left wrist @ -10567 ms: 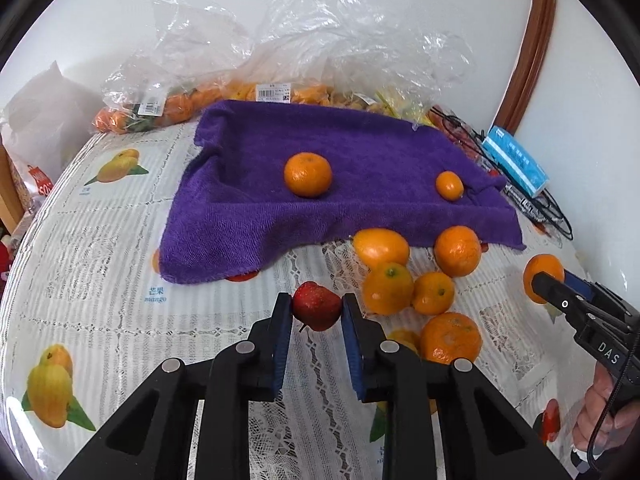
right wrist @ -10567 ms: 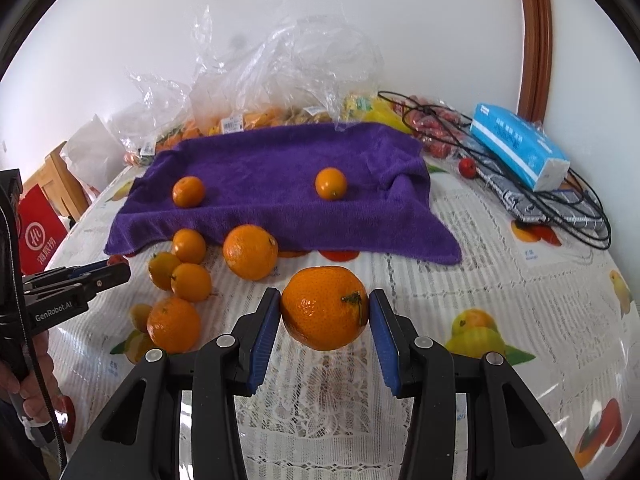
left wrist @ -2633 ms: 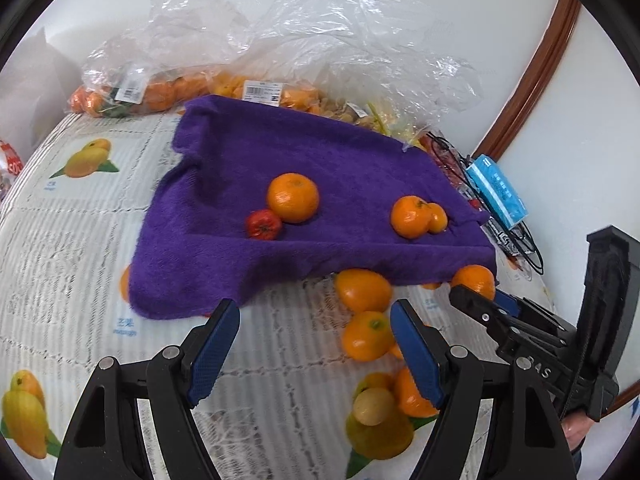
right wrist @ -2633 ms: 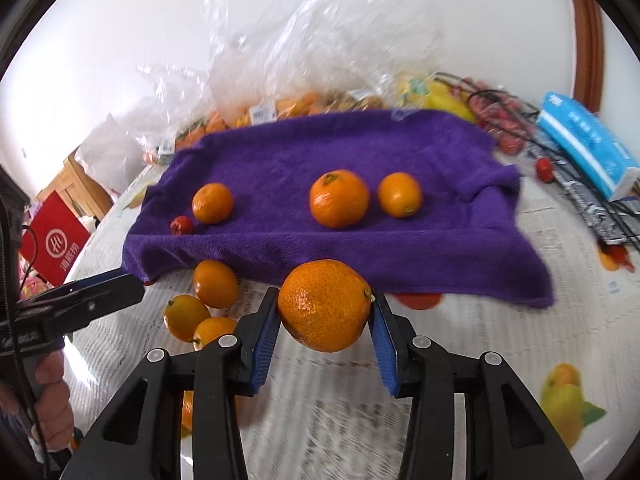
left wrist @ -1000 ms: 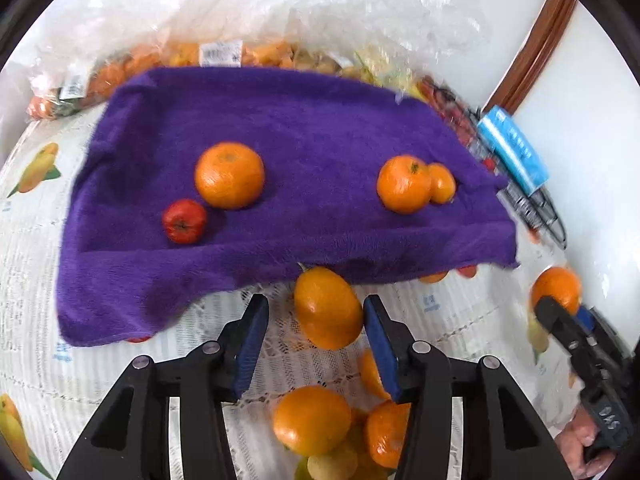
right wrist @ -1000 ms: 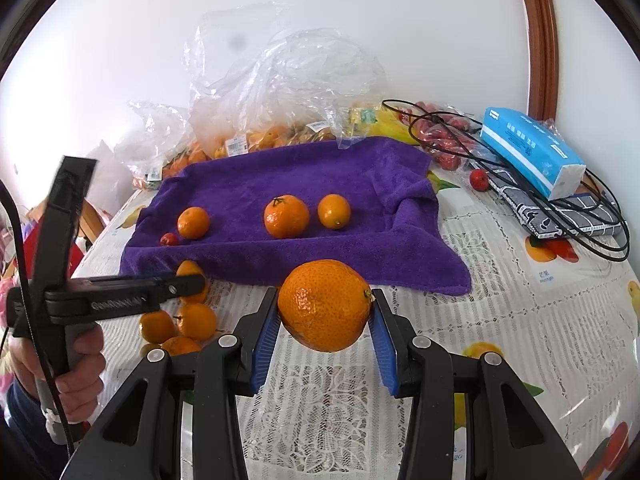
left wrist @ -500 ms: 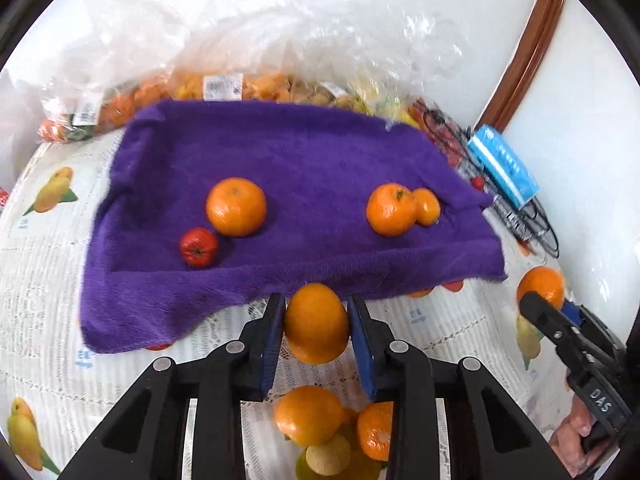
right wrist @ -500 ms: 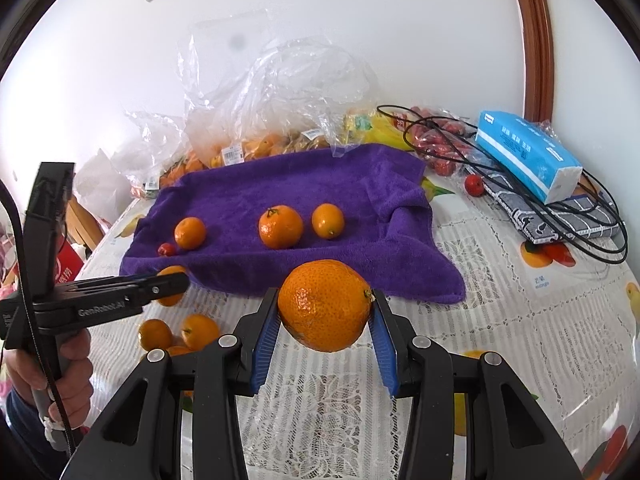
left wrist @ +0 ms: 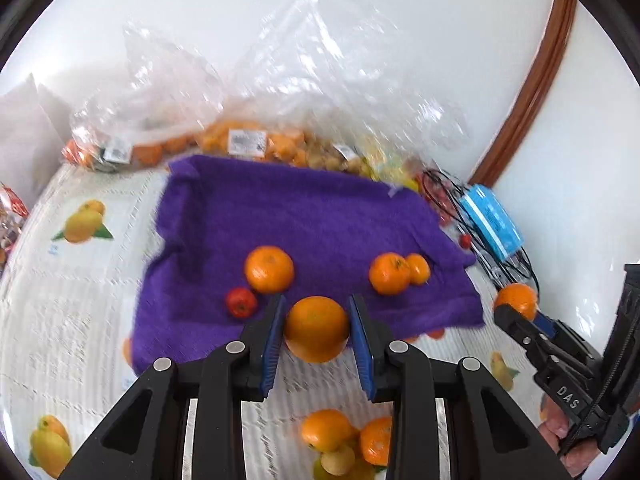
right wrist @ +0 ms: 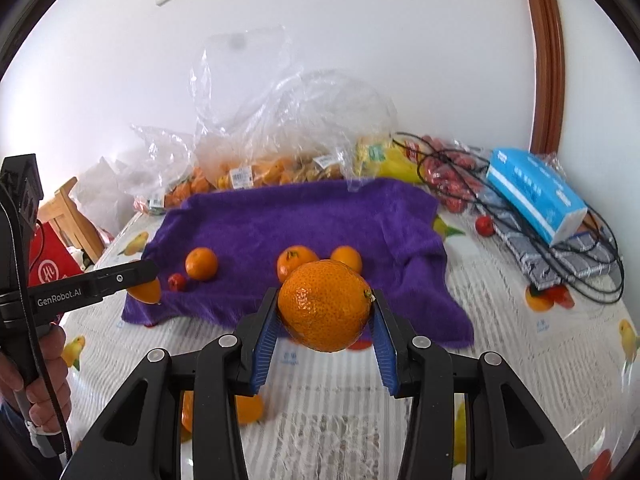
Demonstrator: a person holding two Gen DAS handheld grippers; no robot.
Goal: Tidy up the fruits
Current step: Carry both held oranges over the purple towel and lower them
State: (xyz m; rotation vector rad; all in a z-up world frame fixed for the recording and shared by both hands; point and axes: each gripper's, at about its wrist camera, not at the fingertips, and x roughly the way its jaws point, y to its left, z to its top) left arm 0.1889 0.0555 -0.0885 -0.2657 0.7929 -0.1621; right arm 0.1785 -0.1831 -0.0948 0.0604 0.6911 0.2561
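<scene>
a smooth orange [left wrist: 316,328] sits pinched between the blue pads of the left hand-held gripper [left wrist: 316,330], whose jaws have just been closing onto it; it hangs clear of the bench [left wrist: 72,320], over the near hem of the purple towel [left wrist: 288,216]. a larger, pebbly mandarin [right wrist: 324,306] is clamped the same way in the right hand-held gripper [right wrist: 325,320], also held off the bench, in front of the towel's near edge.

on the towel lie four fruits: an orange [left wrist: 269,269] with a small red fruit [left wrist: 241,302] just beside it, and further right a stemmed orange [left wrist: 389,273] touching a smaller one [left wrist: 418,268]. on the bench below the left hand-held gripper a small heap of oranges [left wrist: 344,436] rests on the white lace cloth printed with fruit pictures.

behind the towel, against the wall, clear plastic bags [right wrist: 288,128] hold more orange fruit with price labels. to the right of the towel are a blue tissue pack [right wrist: 536,192], a tangle of black cable [right wrist: 576,248] and a loose red fruit [right wrist: 485,225]. a person's hand [right wrist: 38,384] grips the left tool's handle at the edge of the right wrist view.
</scene>
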